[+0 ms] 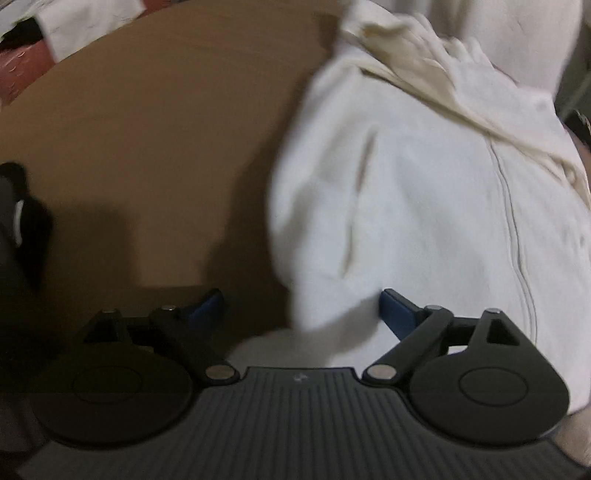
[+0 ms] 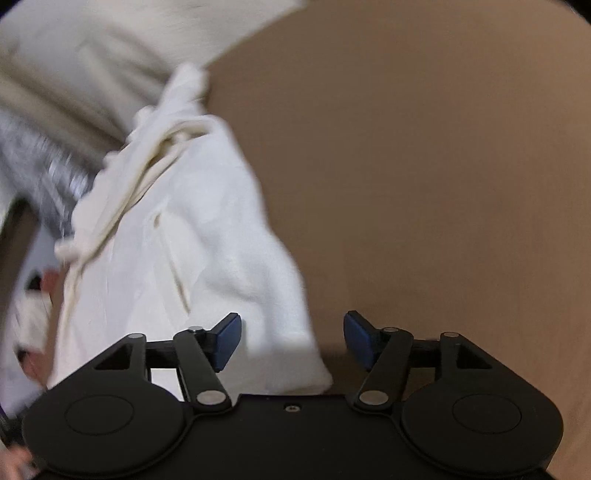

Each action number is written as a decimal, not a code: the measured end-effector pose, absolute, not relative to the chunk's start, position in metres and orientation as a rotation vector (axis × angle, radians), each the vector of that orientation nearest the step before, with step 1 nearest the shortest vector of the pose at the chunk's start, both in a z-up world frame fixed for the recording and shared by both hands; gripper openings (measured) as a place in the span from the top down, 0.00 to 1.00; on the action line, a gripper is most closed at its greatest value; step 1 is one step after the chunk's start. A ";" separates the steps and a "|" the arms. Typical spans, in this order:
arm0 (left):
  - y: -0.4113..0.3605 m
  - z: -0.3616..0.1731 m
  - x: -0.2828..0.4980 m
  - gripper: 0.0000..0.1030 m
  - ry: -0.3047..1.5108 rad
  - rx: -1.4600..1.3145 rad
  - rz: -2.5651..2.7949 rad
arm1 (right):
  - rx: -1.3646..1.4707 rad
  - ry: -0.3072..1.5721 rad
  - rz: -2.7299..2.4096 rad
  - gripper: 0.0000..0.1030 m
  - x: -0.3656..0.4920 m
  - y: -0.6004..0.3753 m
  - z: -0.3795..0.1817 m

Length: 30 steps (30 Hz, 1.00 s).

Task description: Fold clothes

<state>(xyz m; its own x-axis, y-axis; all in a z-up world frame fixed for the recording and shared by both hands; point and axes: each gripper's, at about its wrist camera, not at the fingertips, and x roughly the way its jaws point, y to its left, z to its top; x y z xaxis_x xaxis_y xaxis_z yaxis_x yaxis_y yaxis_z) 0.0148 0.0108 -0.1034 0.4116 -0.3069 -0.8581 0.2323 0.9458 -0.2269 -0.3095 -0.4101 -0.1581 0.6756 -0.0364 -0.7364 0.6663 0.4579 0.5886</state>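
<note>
A cream-white garment (image 1: 424, 192) with a seam and a bunched drawstring waistband lies on the brown table (image 1: 166, 129), filling the right half of the left wrist view. My left gripper (image 1: 301, 314) is open, its blue pads wide apart, and a lower corner of the cloth sits between them. In the right wrist view the same garment (image 2: 177, 258) stretches from the upper left down to my right gripper (image 2: 291, 339). That gripper is open too, with the cloth's edge lying between its pads, nearer the left one. Both views are blurred.
A dark object (image 1: 22, 221) sits at the left edge of the left wrist view. White fabric (image 1: 85, 26) and a reddish surface lie beyond the table's far edge. Another pale cloth (image 2: 110, 48) and something grey (image 2: 40, 162) lie at the right view's upper left. Bare table (image 2: 443, 184) spreads right.
</note>
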 end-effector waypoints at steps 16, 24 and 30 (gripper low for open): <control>0.018 -0.103 0.010 0.23 1.097 -0.128 -0.367 | 0.986 0.737 -0.252 0.30 -0.293 -0.406 -0.160; 0.023 -0.097 0.006 0.36 1.069 -0.131 -0.379 | 0.992 0.723 -0.218 0.51 -0.292 -0.407 -0.161; 0.028 -0.102 0.003 0.35 1.116 -0.207 -0.413 | 0.994 0.726 -0.224 0.52 -0.292 -0.409 -0.162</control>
<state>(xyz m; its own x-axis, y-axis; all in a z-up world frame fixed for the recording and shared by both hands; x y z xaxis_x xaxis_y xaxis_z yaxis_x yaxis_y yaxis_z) 0.0033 0.0278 -0.1022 0.3743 -0.4222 -0.8256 0.2178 0.9055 -0.3643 -0.2924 -0.4094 -0.1619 0.7474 0.1461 -0.6481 0.4857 0.5454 0.6831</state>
